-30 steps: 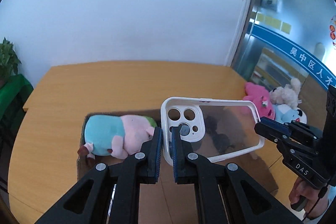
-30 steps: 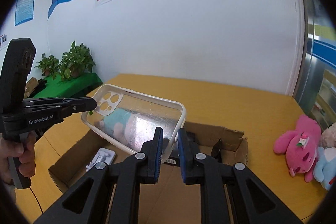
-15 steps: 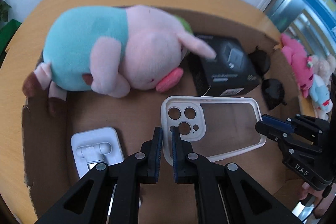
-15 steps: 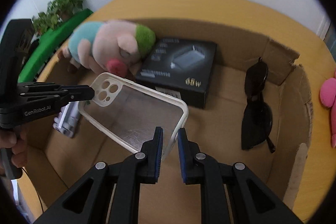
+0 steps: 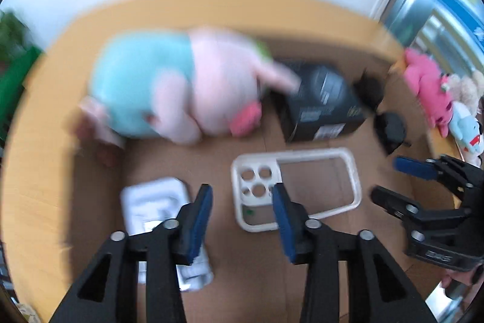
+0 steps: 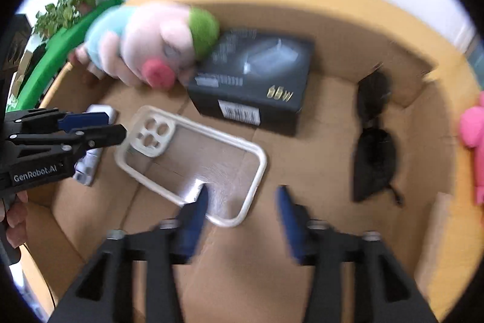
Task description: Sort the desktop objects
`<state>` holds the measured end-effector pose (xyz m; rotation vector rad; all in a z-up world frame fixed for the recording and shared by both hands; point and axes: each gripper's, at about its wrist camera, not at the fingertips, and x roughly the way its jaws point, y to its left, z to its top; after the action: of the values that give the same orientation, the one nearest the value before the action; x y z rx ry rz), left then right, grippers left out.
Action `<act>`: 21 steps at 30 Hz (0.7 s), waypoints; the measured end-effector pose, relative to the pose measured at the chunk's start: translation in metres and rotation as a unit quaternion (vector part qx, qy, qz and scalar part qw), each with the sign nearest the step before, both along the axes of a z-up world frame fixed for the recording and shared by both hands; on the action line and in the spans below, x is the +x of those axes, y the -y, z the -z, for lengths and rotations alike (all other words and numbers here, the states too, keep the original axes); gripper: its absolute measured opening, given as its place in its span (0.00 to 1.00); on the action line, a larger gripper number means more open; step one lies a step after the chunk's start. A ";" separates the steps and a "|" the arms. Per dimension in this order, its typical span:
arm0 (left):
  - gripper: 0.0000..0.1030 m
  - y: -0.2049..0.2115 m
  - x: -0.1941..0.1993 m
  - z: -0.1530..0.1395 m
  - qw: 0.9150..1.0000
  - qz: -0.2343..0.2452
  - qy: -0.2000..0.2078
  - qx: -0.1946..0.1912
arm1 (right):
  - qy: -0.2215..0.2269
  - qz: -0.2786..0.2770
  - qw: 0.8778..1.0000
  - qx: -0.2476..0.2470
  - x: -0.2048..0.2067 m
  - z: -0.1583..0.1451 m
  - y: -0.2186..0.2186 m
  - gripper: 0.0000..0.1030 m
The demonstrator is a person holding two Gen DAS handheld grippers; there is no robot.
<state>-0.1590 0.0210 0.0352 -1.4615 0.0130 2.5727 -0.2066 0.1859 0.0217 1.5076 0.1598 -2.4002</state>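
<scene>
The white-rimmed clear phone case lies flat on the floor of the cardboard box. My left gripper hangs just above the case's camera end. Its jaws are opening and its pads are off the rim. My right gripper is over the other end, jaws also opening. Its left finger overlaps the case's near corner in the picture, and nothing is pinched. Both views are blurred by motion.
In the box lie a pink and teal plush pig, a black carton, dark sunglasses and a white holder. Plush toys sit outside on the wooden table.
Both grippers came down into the box with the case held between them, then opened; the case is let go and lies on the box floor.
</scene>
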 end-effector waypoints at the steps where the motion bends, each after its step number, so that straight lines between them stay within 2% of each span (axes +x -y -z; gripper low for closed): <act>1: 0.59 0.004 0.020 -0.018 0.999 -0.001 -0.049 -0.005 | -0.023 0.007 1.000 -0.004 0.013 -0.016 -0.003 0.68; 2: 0.77 0.008 0.041 -0.032 0.995 -0.005 -0.094 -0.009 | -0.044 0.009 0.999 -0.014 0.027 -0.030 -0.006 0.78; 3: 0.95 0.011 0.057 -0.041 0.992 -0.011 -0.128 -0.012 | -0.078 0.012 0.996 -0.034 0.051 -0.049 -0.011 0.81; 4: 1.00 0.015 0.080 -0.050 0.985 -0.021 -0.168 -0.013 | -0.102 0.014 0.994 -0.041 0.067 -0.060 -0.016 0.82; 7: 1.00 0.026 0.129 -0.052 0.972 -0.024 -0.234 -0.005 | -0.178 0.034 0.982 -0.047 0.124 -0.073 -0.023 0.83; 11: 1.00 0.024 0.154 -0.029 0.961 -0.063 -0.266 -0.032 | -0.229 0.056 0.971 -0.036 0.163 -0.049 -0.018 0.83; 14: 1.00 0.030 0.157 -0.006 0.964 -0.078 -0.254 -0.028 | -0.260 0.072 0.963 -0.023 0.169 -0.030 -0.022 0.83; 17: 0.99 0.032 0.159 0.015 0.965 -0.086 -0.246 -0.023 | -0.269 0.096 0.958 -0.029 0.176 -0.016 -0.029 0.83; 20: 1.00 0.028 0.162 0.032 0.964 -0.091 -0.246 -0.042 | -0.265 0.110 0.957 -0.047 0.179 -0.003 -0.033 0.84; 21: 1.00 0.024 0.163 0.038 0.961 -0.093 -0.254 -0.059 | -0.275 0.112 0.954 -0.048 0.183 -0.001 -0.032 0.85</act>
<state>0.0041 -0.0029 -0.0024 -0.8253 0.1030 3.0767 -0.0240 0.2182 0.0222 0.8177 -0.0155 -2.9088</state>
